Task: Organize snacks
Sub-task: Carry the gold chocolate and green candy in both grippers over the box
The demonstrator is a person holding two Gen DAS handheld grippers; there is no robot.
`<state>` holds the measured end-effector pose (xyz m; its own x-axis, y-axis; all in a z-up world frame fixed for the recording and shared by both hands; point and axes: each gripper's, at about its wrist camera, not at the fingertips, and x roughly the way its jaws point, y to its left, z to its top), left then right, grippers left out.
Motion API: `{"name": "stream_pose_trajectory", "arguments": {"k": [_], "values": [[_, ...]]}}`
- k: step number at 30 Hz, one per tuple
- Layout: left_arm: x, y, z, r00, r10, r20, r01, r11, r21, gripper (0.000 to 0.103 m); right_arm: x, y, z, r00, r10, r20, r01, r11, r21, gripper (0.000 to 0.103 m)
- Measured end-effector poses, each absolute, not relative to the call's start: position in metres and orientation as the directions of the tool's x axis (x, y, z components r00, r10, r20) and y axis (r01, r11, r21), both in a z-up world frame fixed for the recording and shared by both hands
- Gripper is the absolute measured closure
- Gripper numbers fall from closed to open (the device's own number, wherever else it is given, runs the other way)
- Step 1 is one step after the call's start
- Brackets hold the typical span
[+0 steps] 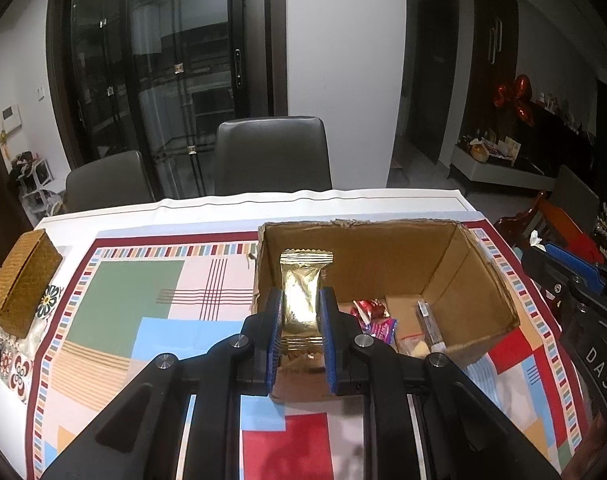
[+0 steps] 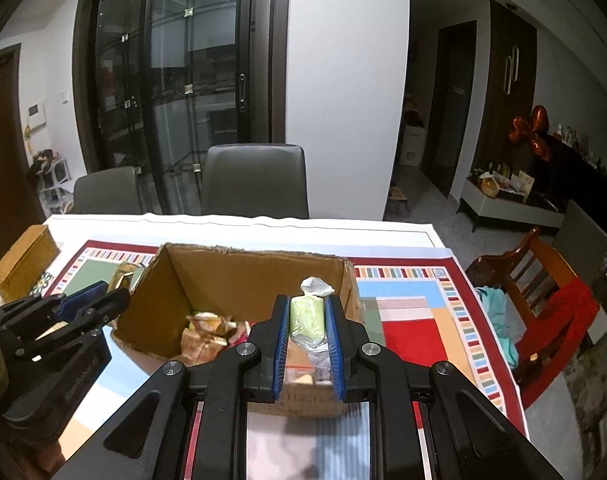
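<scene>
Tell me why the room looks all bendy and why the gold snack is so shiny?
Left wrist view: the fisheye lens curves the door frames and darkens the corners; the gold packet in the left claw glares from a ceiling light. Right wrist view: the same bending; the pale green snack in the right claw looks soft, and the claw casts a shadow on the tablecloth.

We see a shiny gold packet [image 1: 303, 296], a pale green snack [image 2: 306, 314] — and a brown box [image 1: 383, 252].
</scene>
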<state>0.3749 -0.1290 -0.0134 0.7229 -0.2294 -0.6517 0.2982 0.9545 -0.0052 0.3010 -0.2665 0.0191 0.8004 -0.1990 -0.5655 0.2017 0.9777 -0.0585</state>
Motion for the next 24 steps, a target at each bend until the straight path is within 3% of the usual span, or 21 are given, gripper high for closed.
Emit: {"name": "stream_pose_trajectory", "arguments": {"k": [24], "values": [[0.415,-0.145,-0.036,0.681,-0.251,-0.688,0.323,0.946,-0.026,0.080,0.344,-0.276,-0.001,0.775,-0.180,-0.606,0.196,0.980,-0.041,0.083]]}}
